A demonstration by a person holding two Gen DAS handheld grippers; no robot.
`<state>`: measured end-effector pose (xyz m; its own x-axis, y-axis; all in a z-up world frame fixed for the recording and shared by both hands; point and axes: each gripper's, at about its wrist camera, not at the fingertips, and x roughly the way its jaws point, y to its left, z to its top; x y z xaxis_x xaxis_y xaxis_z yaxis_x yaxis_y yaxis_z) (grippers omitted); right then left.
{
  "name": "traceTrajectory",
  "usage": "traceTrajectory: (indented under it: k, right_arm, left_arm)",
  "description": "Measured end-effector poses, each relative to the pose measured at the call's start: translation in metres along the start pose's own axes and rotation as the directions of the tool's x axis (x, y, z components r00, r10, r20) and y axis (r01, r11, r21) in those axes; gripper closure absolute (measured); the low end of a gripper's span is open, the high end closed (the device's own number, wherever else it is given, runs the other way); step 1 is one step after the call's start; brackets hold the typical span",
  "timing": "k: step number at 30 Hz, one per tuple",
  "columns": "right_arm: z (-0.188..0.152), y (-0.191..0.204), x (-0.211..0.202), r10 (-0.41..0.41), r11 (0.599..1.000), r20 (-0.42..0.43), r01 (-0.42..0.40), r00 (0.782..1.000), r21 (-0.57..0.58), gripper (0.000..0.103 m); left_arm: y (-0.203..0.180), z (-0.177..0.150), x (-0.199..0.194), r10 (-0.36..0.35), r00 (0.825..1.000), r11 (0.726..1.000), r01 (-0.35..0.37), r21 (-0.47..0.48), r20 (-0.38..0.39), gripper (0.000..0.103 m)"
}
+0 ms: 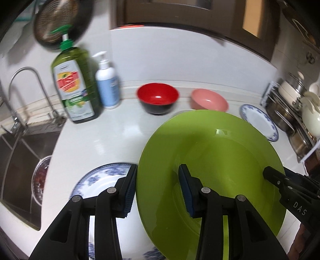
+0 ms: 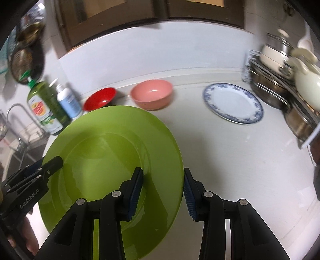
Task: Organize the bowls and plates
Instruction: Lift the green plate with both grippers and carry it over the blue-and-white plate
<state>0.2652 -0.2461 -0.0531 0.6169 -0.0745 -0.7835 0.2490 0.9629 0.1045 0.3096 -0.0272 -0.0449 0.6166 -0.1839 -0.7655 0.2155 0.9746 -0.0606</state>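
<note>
Left wrist view alone shows a blue-patterned white plate [image 1: 104,180] on the white desk [image 1: 96,140] beneath the left tool [image 1: 158,190]. Both tools grip opposite rims of a glossy round lime-green plate [image 1: 216,160], held tilted above the desk; the right tool [image 2: 163,192] clamps its right edge, jaws partly open around the rim.

I stand at a glossy white stone countertop [image 2: 250,160] that meets a plain white wall [image 1: 170,56]. Dark brown wooden cabinets [image 2: 112,18] hang above. At my left a stainless steel sink [image 1: 18,160] sits under a curved chrome faucet [image 1: 30,88].
</note>
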Motion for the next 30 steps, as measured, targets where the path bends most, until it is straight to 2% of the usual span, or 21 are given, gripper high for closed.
traceTrajectory:
  k: [14,24,30]
  right_arm:
    - [-0.003,0.086,0.01,0.091,0.987,-0.018,-0.093,0.996,-0.135,0.062]
    - [-0.017,0.139,0.028,0.138,0.967,-0.079,-0.151,0.987,-0.206,0.062]
    - [-0.03,0.159,0.046,0.153,0.958,-0.134,-0.18,0.979,-0.222,0.062]
  left_arm:
    - [0.082,-0.017,-0.014,0.094,0.996,0.988,-0.094,-0.121,-0.005,0.062]
    - [0.131,-0.041,-0.009,0.159,0.985,0.968,-0.169,-0.183,-0.072,0.062]
    - [0.145,-0.055,0.005,0.17,0.977,0.963,-0.192,-0.19,-0.125,0.062]
